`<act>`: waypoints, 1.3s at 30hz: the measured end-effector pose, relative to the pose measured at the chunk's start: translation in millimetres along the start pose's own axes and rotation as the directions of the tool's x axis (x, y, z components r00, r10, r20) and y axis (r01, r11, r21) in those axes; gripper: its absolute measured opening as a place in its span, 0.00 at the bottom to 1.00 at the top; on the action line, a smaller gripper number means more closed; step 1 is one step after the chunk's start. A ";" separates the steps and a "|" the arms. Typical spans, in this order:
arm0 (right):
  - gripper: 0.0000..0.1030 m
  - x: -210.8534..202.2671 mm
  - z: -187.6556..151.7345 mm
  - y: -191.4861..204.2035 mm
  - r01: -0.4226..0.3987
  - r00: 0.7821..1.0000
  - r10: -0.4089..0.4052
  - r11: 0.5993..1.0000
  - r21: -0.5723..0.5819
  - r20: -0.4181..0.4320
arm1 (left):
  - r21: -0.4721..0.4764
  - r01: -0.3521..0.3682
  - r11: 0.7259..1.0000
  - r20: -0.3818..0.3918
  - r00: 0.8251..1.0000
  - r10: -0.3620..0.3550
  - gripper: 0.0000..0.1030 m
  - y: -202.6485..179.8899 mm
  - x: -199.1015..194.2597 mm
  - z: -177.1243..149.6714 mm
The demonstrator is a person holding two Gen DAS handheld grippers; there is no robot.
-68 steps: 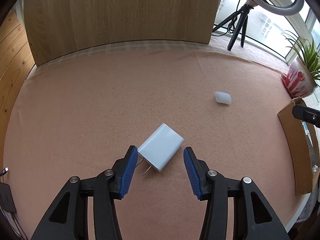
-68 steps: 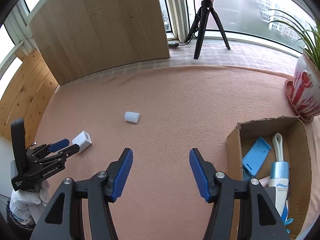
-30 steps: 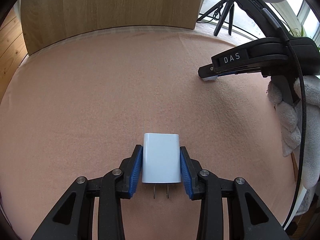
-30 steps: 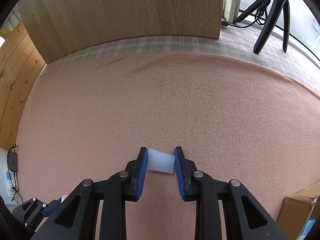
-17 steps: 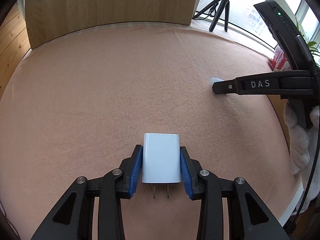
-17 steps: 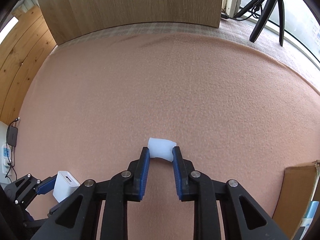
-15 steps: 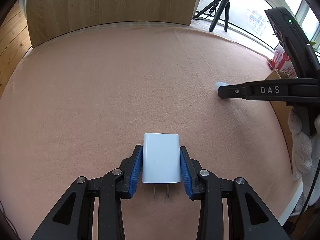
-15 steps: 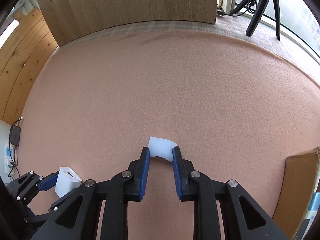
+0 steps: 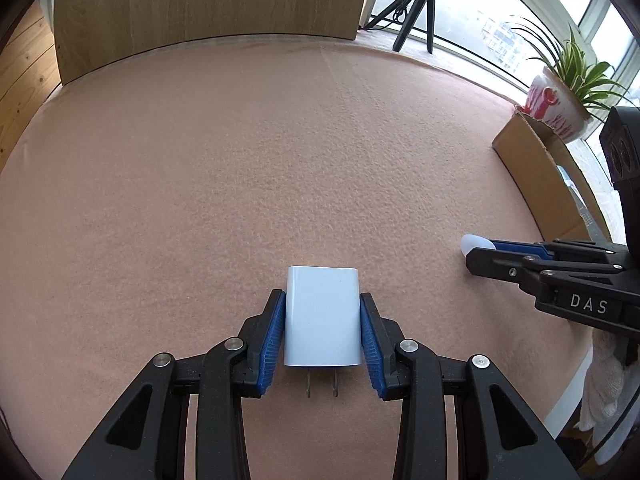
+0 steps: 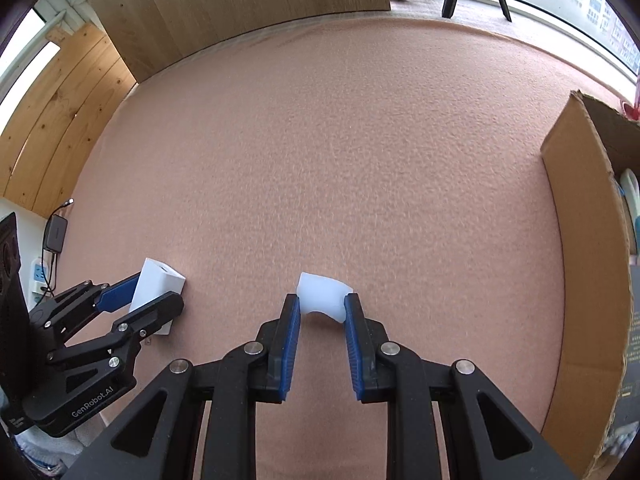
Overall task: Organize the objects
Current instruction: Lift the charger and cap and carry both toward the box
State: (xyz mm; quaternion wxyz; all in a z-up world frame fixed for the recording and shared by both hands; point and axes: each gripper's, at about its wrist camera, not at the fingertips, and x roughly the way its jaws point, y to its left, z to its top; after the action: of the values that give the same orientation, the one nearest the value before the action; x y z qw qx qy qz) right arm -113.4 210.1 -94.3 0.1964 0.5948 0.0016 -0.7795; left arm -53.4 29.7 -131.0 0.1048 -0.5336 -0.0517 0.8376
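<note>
White charger (image 9: pixel 322 316) clamped in left tongs (image 9: pixel 322 338), translucent cap (image 10: pixel 322 295) pinched between right tongs (image 10: pixel 319 332)

smooth plastic charger (image 9: pixel 322 316) – fuzzy cloth (image 9: pixel 240 160)

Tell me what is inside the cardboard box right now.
Only a sliver shows past the cardboard box wall: a white looped item at the right edge of the right wrist view. The wall and the frame edge hide the rest.

White charger (image 9: pixel 322 316), translucent-white cap (image 10: pixel 322 293), pink cloth (image 9: pixel 240 160)
</note>
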 end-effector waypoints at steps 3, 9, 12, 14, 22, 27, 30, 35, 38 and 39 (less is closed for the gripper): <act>0.19 -7.2 -14.2 -2.4 -0.006 1.000 0.006 1.000 0.020 0.007 | -0.010 0.018 1.000 -0.006 1.000 -0.018 0.38 -5.3 -2.3 -5.8; 0.19 -14.0 -38.0 -5.2 0.004 1.000 -0.004 0.999 0.036 0.012 | 0.015 0.024 1.000 -0.018 1.000 -0.024 0.38 -21.3 -7.6 -17.6; 0.19 -17.0 -49.1 -5.2 0.020 1.000 -0.021 0.999 0.029 0.019 | 0.027 0.034 0.999 -0.023 0.999 -0.034 0.38 -28.4 -11.2 -23.9; 0.19 -19.5 -53.6 -4.5 0.022 0.999 -0.022 0.999 0.030 0.025 | 0.043 0.040 0.998 -0.033 0.999 -0.038 0.38 -34.4 -11.0 -26.4; 0.20 -24.5 -62.0 -7.4 0.032 0.999 -0.033 0.999 0.035 0.035 | 0.087 0.018 0.996 -0.048 0.999 -0.014 0.48 -50.7 -11.1 -31.1; 0.20 -26.9 -68.2 -7.2 0.052 0.998 -0.053 0.998 0.021 0.040 | 0.090 0.004 0.996 -0.033 0.999 -0.001 0.38 -47.8 -12.1 -34.0; 0.20 -26.5 -65.0 -3.5 0.052 0.998 -0.054 0.998 0.027 0.045 | 0.067 0.011 0.998 -0.029 1.000 -0.009 0.38 -42.2 -14.0 -32.8; 0.20 -42.9 -63.3 -6.7 0.053 0.995 -0.056 0.998 0.038 0.084 | 0.053 0.029 0.998 -0.007 1.000 -0.029 0.38 -43.4 -24.7 -26.3; 0.20 -61.4 -62.3 -15.1 0.051 0.991 -0.058 0.997 0.058 0.122 | 0.057 0.048 0.997 0.022 0.999 -0.050 0.38 -51.3 -36.0 -15.2; 0.20 -68.5 -61.7 -19.0 0.050 0.989 -0.059 0.996 0.068 0.136 | 0.060 0.056 0.997 0.032 0.998 -0.058 0.38 -55.3 -40.8 -11.7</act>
State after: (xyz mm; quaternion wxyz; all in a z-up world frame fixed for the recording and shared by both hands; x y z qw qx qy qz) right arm -47.2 263.0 -53.3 0.1554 0.5453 -0.0212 -0.8234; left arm -19.5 73.8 -89.0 0.1438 -0.5143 -0.0439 0.8443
